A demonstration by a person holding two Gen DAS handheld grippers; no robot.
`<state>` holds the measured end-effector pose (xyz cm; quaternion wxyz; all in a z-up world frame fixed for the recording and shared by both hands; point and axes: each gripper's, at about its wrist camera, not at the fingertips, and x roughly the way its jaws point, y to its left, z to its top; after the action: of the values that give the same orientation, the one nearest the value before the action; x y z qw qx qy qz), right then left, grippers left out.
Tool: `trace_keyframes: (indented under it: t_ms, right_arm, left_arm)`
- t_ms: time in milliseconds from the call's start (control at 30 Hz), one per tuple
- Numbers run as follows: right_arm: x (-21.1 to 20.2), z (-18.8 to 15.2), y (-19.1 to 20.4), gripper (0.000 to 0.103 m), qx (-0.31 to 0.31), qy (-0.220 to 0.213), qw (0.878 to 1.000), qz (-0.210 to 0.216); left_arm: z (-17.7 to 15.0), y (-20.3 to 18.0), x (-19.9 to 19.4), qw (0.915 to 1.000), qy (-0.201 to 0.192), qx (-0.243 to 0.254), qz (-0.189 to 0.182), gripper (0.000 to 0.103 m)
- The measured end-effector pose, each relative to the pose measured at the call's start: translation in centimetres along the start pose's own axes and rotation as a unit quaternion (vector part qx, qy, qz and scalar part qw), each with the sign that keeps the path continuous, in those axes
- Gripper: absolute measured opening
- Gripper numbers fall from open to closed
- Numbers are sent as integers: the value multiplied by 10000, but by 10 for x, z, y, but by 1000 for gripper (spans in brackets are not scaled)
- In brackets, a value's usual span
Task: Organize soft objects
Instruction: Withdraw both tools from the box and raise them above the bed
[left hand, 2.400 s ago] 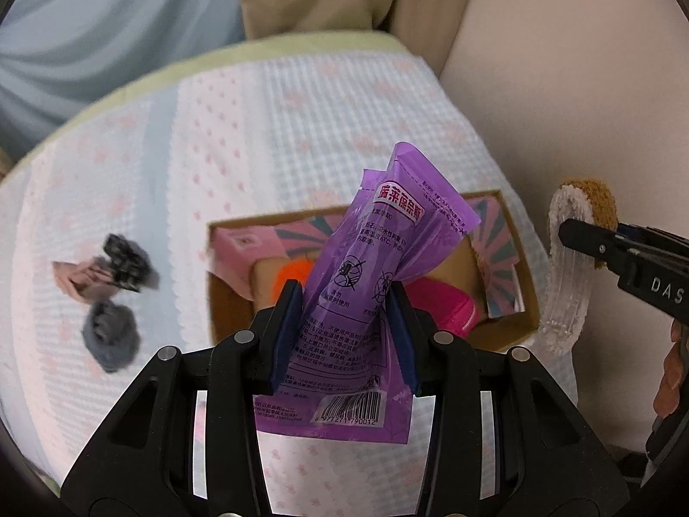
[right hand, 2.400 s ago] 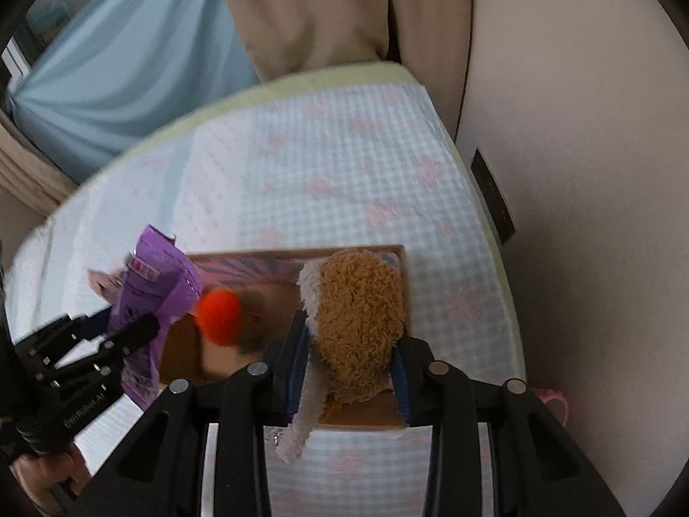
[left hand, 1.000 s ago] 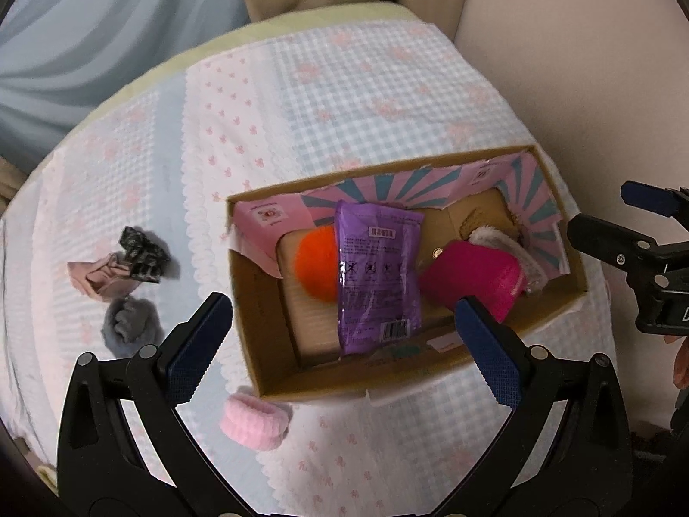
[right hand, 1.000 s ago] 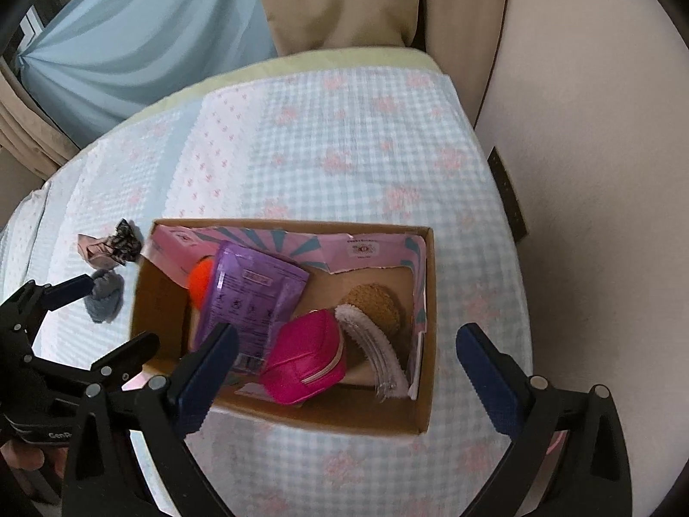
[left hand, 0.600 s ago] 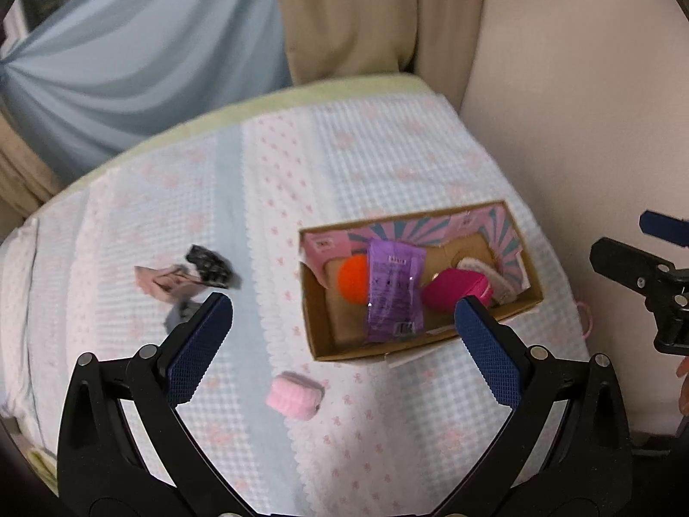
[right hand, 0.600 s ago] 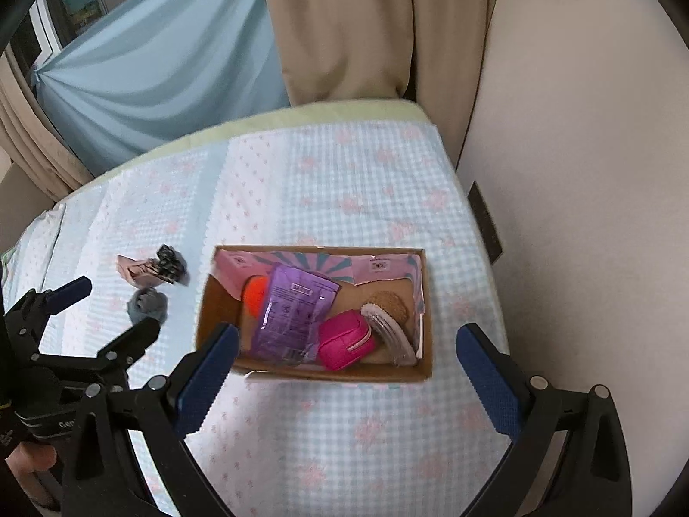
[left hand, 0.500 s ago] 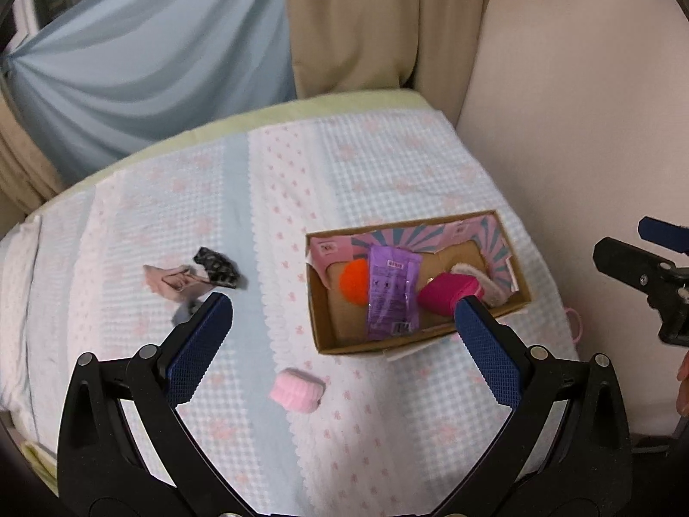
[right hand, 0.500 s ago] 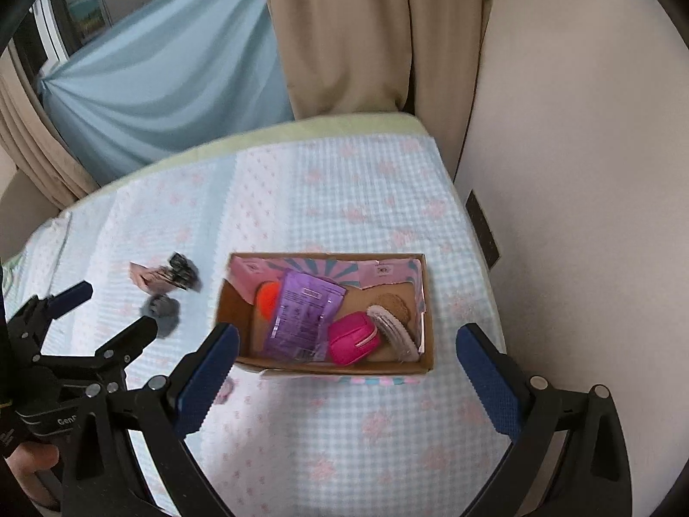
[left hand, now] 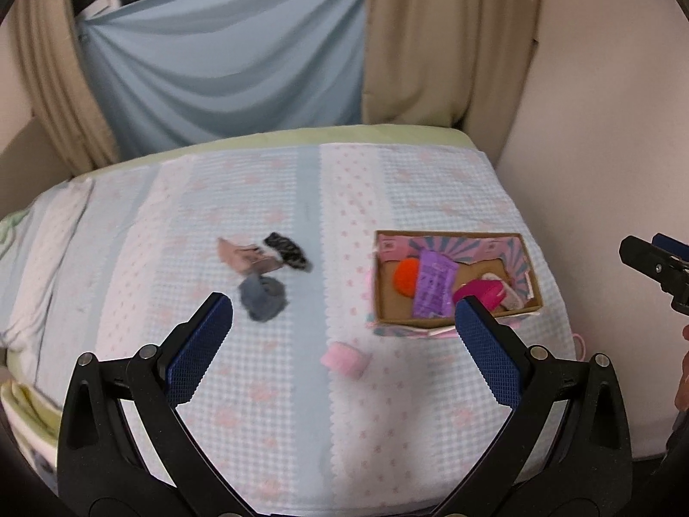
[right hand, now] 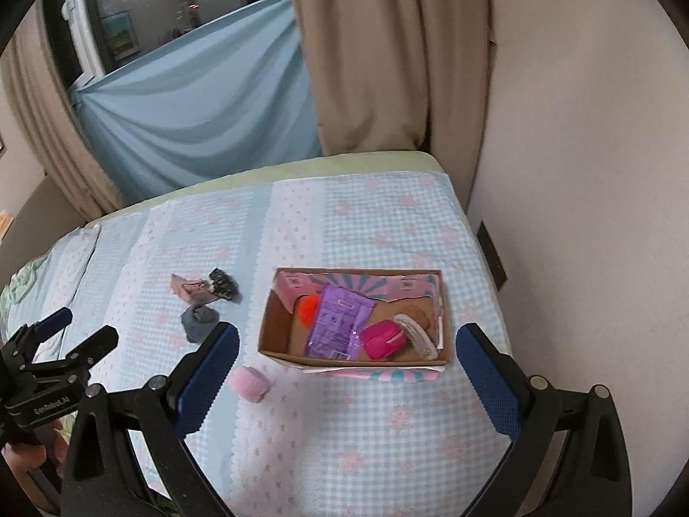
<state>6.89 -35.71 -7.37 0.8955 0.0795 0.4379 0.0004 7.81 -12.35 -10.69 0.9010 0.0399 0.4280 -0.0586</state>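
A cardboard box (left hand: 532, 284) (right hand: 275, 299) sits on the bed at the right. It holds a purple packet (left hand: 432, 286) (right hand: 338, 321), an orange pompom (left hand: 405, 275) (right hand: 308, 306), a magenta pouch (left hand: 480, 291) (right hand: 383, 338) and a brown-and-white plush piece (right hand: 413, 327). A pink roll (left hand: 344, 357) (right hand: 249, 382), a grey sock ball (left hand: 262, 297) (right hand: 198, 321), a beige cloth (left hand: 241, 256) (right hand: 187, 291) and a dark patterned piece (left hand: 288, 250) (right hand: 224, 284) lie loose on the bed, left of the box. My left gripper (left hand: 340, 321) and right gripper (right hand: 344, 349) are open and empty, held high above the bed.
The bed has a light blue and pink checked cover (left hand: 301, 198) (right hand: 366, 224). A wall (right hand: 581, 172) runs along its right side. Beige curtains (left hand: 430, 43) and a blue drape (left hand: 215, 64) hang behind it.
Both grippers released their items into the box, opened wide and pulled up and back. The left view has swung left, bringing the loose items toward its centre.
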Motion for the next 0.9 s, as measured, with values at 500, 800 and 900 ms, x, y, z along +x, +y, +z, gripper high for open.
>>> trace_keyframes:
  t_ms: [500,800,900]
  right_arm:
    - [33,-27,96,101,-18,175,9997,163]
    - [94,-50,152,101,953,823,9916,-283]
    - [120,-61,166,101,1350,999,9848,-449]
  left_arm:
    - [-25,111,14,9997,91,-216,-74,103]
    - [-10,176,87,9957,565,372,-634,103]
    - [-8,195,122,9911,805,581,-891,103]
